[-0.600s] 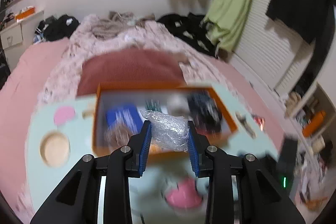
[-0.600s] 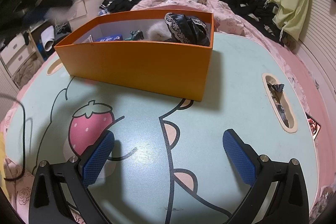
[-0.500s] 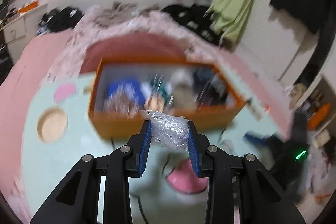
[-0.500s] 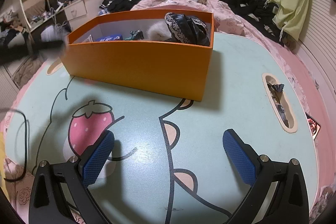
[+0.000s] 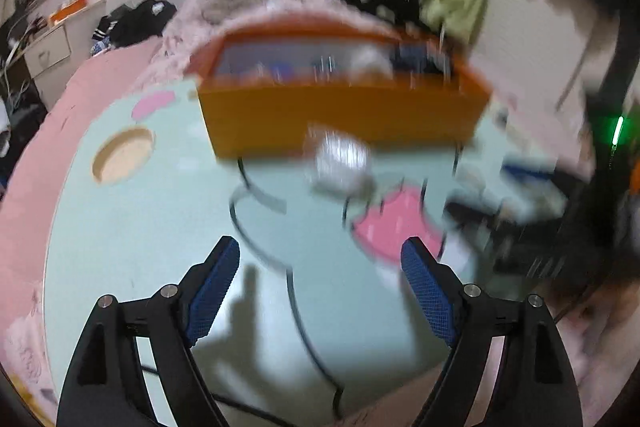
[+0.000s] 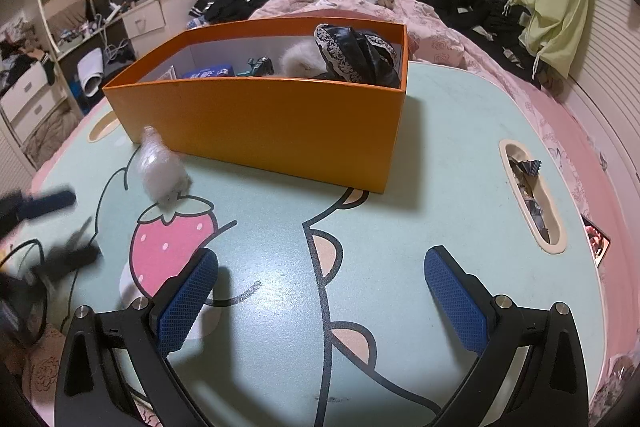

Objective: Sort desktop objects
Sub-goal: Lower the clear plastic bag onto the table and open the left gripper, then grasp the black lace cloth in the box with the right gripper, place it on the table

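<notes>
**Left wrist view: wad outside the box, both jaws empty**

Left wrist view is smeared with motion, but my left gripper [image 5: 320,263] plainly has its jaws spread wide with nothing between them. The crinkled plastic wad [image 5: 340,163] sits blurred ahead of it – whether resting on the tabletop [image 5: 140,227] or just above it, I cannot tell – in front of the near wall of the orange box [image 5: 344,119], not inside. From the right wrist view the same wad [image 6: 162,169] shows at the top of the printed strawberry [image 6: 172,239], near the box's [image 6: 256,123] left corner.

To do this step well, I judge I should let the wad settle, come down over it with the jaws straddling it, close gently – it looks light and springy – then lift clear above the rim before letting go over the box.

My right gripper [image 6: 320,291] hovers low over the tabletop, jaws wide and empty. The box already holds a dark lace-trimmed bundle [image 6: 356,55], a fluffy white thing and a blue packet; its tall wall is the obstacle. A slot [image 6: 532,195] with scraps lies far right.
</notes>
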